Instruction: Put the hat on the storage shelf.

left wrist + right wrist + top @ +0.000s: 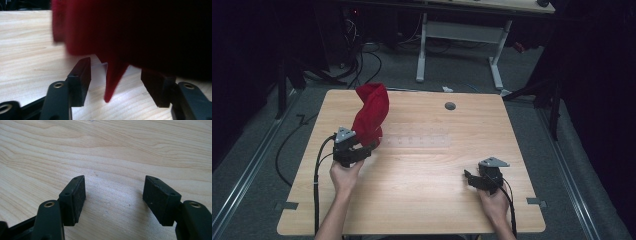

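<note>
Centrally bare table (422, 175), red cloth (371, 117) near left gripper (367, 149), jaws apart

The blurred red cloth (130, 32) runs off the left gripper view's top edge.

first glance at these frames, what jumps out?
The red cloth stands out: bunched up at the far left of the wooden table, right in front of the left gripper. In the left gripper view a point of it hangs between the open jaws, not clamped. The right gripper sits near the table's right front, jaws open over bare wood.
</note>
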Tool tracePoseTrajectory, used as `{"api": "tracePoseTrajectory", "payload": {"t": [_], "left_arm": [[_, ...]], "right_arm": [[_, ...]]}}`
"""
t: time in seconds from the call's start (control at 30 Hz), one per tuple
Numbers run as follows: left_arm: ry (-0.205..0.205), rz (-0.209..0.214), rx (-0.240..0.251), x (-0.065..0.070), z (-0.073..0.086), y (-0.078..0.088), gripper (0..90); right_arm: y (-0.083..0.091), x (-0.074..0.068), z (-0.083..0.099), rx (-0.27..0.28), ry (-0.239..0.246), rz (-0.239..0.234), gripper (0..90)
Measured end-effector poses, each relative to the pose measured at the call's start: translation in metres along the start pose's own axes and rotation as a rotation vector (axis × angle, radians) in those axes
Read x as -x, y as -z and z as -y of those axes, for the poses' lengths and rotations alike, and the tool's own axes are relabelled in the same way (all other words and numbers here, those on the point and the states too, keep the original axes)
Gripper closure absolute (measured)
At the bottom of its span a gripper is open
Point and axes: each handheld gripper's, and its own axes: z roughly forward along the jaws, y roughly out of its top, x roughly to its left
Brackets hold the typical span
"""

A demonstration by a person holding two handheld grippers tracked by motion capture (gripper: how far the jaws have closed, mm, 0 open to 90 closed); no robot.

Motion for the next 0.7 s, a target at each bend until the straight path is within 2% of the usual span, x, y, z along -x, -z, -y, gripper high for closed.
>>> {"api": "tracePoseTrajectory", "payload": {"t": [0.27, 0.43, 0.7], "left_arm": [[-0.011, -0.013, -0.013, -0.004, 0.015, 0.017, 37.6], [-0.033, -0.013, -0.022, -0.004, 0.024, 0.027, 37.5], [0.001, 0.006, -0.03, -0.002, 0.038, 0.036, 37.7]], "right_arm": [[0.0, 0.0, 0.0, -0.001, -0.001, 0.0, 35.0], [0.0, 0.0, 0.0, -0.001, -0.001, 0.0, 35.0], [0.0, 0.0, 0.0, -0.001, -0.001, 0.0, 35.0]]}}
